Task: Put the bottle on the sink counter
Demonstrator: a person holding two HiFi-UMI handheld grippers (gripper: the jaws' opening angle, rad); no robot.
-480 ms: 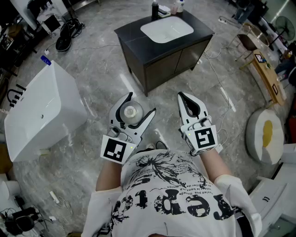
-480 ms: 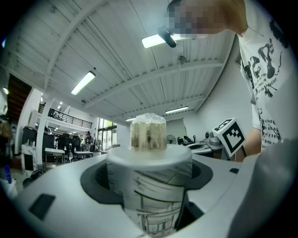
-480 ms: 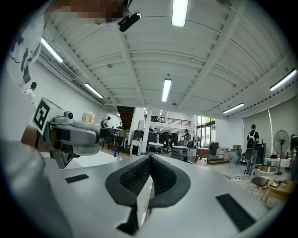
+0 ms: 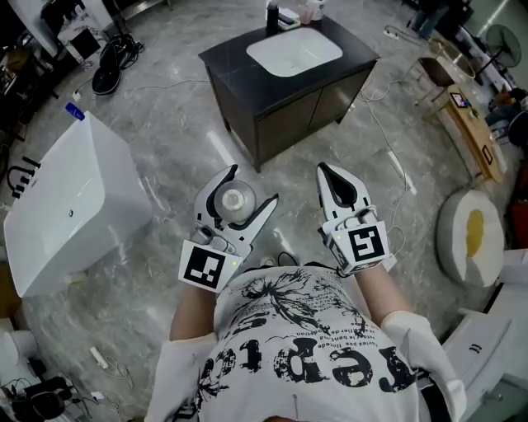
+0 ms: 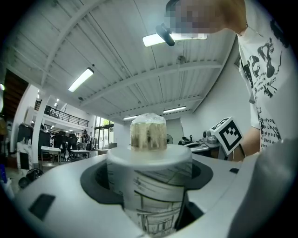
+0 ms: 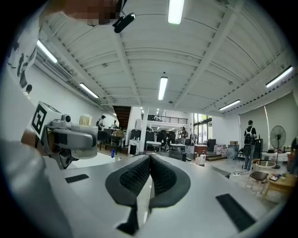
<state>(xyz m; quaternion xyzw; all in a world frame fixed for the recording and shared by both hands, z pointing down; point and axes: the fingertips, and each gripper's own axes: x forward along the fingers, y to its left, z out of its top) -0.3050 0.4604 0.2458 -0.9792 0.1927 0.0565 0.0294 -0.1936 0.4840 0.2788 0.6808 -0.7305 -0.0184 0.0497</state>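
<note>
A white bottle (image 4: 236, 200) with a line-drawing label and a pale cap stands upright between the jaws of my left gripper (image 4: 247, 188), which is shut on it. In the left gripper view the bottle (image 5: 149, 186) fills the middle, clamped by both pads. My right gripper (image 4: 328, 178) is shut with nothing in it; its dark ribbed pads (image 6: 150, 174) meet at the tips. Both are held in front of the person's chest. Ahead on the floor stands the dark sink cabinet (image 4: 289, 78) with a white basin (image 4: 294, 53) set into its black counter.
A dark bottle (image 4: 272, 16) and small items stand at the counter's back edge. A white bathtub (image 4: 66, 206) sits at the left. At the right are a round white fixture (image 4: 472, 239) and a wooden bench (image 4: 474, 136). Cables lie on the grey marble floor.
The grippers keep their places in view. The floor, cabinet and bathtub have shifted slightly up and left, so the head camera has moved a little.
</note>
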